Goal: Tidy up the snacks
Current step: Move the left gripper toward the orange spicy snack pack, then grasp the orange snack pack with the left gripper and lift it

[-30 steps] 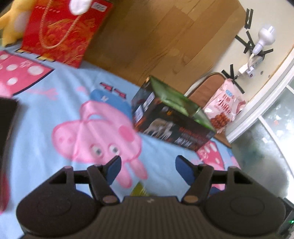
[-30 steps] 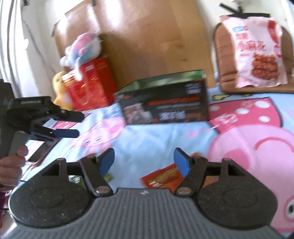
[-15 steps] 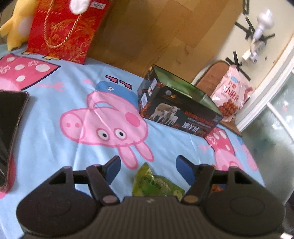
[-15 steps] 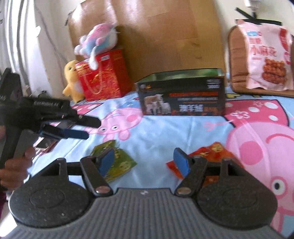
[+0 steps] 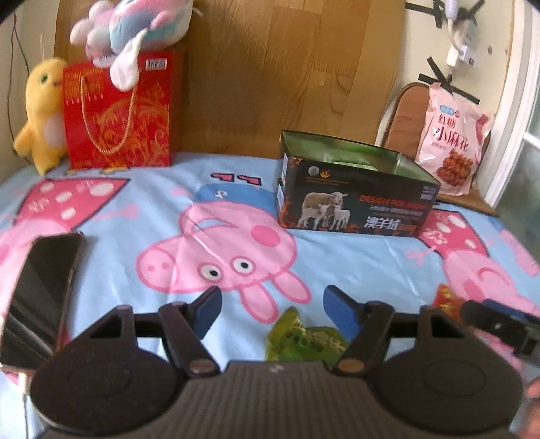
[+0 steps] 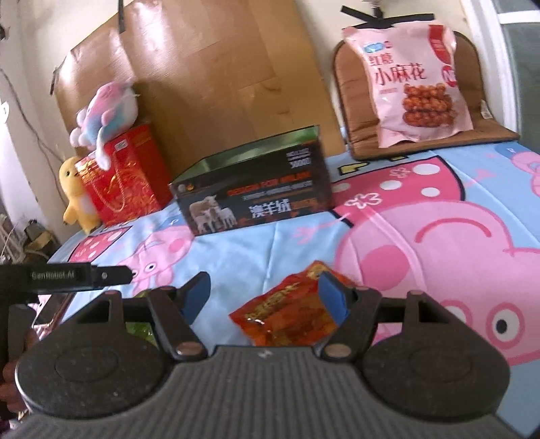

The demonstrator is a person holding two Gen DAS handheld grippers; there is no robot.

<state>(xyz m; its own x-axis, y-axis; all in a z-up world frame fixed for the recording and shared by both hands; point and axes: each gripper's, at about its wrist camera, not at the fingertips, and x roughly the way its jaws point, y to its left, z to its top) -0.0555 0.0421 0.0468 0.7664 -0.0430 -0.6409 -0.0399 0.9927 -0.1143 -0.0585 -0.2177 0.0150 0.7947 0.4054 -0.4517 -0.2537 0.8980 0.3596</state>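
Note:
A green snack packet (image 5: 303,339) lies on the cartoon-pig cloth just in front of my open, empty left gripper (image 5: 271,309), nearer its right finger. A red-orange snack packet (image 6: 287,310) lies flat between the fingers of my open right gripper (image 6: 265,295), touching the right pad; its edge shows in the left wrist view (image 5: 447,300). An open black box with sheep pictures (image 5: 354,199) stands farther back on the cloth, also in the right wrist view (image 6: 253,192). A big pink snack bag (image 6: 411,81) leans on a chair cushion behind.
A dark phone (image 5: 37,293) lies at the left on the cloth. A red gift bag (image 5: 118,111) with a plush toy (image 5: 135,27) on top and a yellow plush (image 5: 40,111) stand at the back left. A wooden board (image 5: 287,67) leans behind.
Both grippers pulled back and levelled. The green packet now lies at the left gripper's fingers and the red-orange packet sits between the right gripper's fingers. Both stay open.

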